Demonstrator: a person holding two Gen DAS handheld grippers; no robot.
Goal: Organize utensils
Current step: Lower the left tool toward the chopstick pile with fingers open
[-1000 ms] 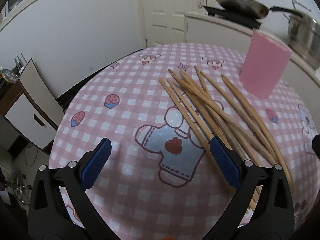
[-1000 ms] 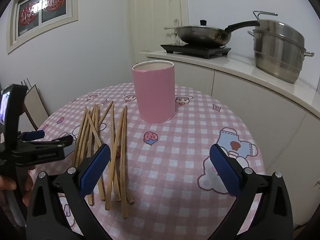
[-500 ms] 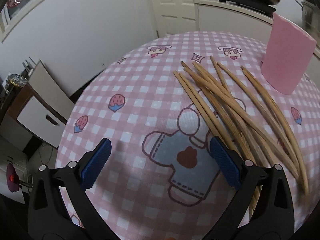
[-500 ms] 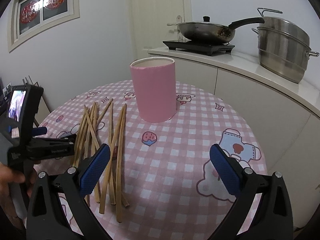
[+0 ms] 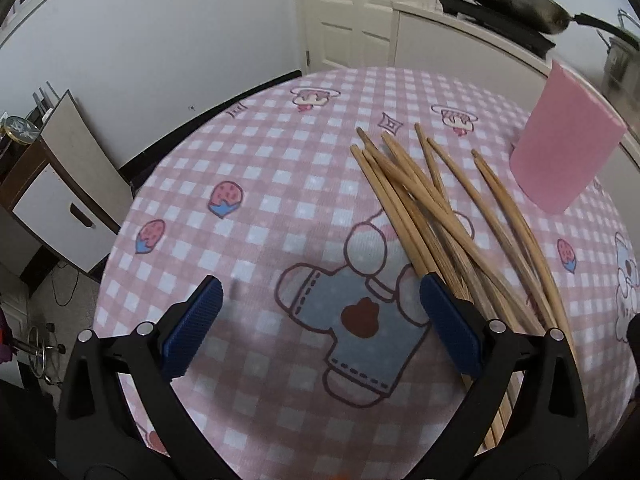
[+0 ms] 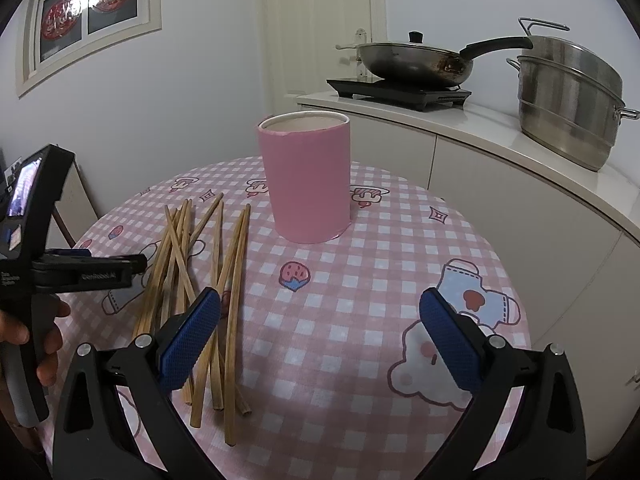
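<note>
1. The left claw (image 5: 318, 312) is hanging spread wide over the table (image 5: 280, 184) with nothing between its blue pads (image 5: 192, 326); over the last second it has been lifting and tilting back, so the view that was tipped down close to the cloth is now taking in the door and the pan on the counter again.
2. The right claw (image 6: 320, 336) is also standing wide apart and empty above the near side of the table (image 6: 360, 320); it has been edging forward toward the pink cup (image 6: 306, 180), which is now filling more of its view than a second ago.
3. The pink cup is standing upright and empty at the back of the table, just right of the chopsticks and not touching them.
4. The chopsticks (image 6: 224, 280) are lying in a loose crossed bundle on the cloth, left of the cup, where they were a second ago; in the left wrist view the chopsticks (image 5: 440, 216) are fanning out just beyond the claw's right pad.
5. The person's hand (image 6: 36, 344) is gripping the left claw's handle at the left edge of the right wrist view, holding it level with its fingers pointing over the near ends of the chopsticks.
</note>
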